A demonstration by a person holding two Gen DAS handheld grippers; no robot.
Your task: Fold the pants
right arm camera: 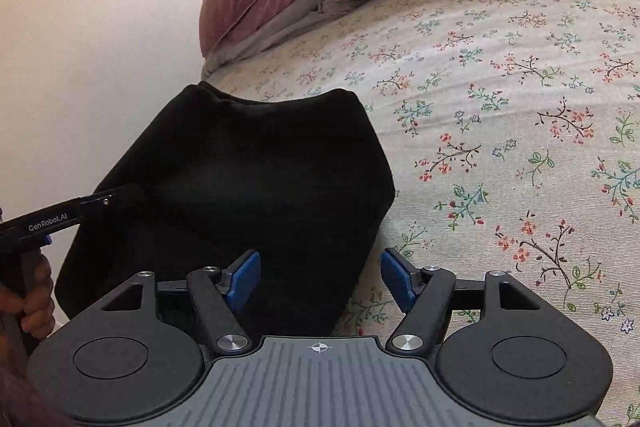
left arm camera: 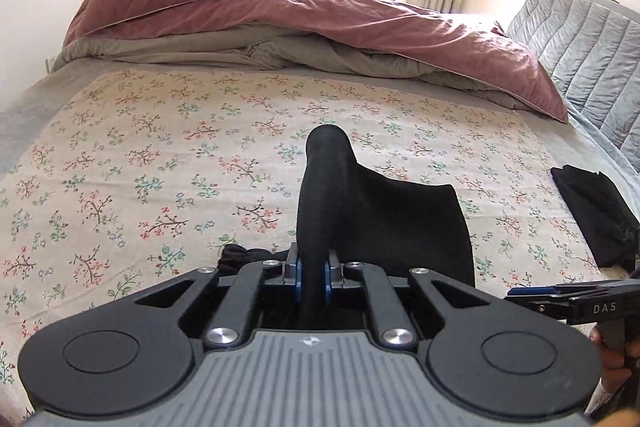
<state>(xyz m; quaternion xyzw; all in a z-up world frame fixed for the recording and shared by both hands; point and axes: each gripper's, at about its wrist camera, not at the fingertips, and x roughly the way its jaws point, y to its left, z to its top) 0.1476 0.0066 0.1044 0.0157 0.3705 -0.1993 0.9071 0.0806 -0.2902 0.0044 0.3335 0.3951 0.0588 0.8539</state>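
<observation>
1. While its blue pads pinch a fold of the black pants, the left gripper holds it raised above the floral bedsheet.
2. Right gripper hovers level over the pants' edge, jaws wide apart.
3. Another dark garment, possibly folded, lies near the bed's right side.

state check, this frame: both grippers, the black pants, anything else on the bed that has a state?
left gripper: shut on the black pants, fabric pinched between the blue pads
right gripper: open, holding nothing, over the pants' edge
black pants: part lifted, hanging from the left gripper, not folded flat
second black garment: lying folded near the bed's right edge
pink duvet: bunched up at the far end
floral sheet: spread flat
</observation>
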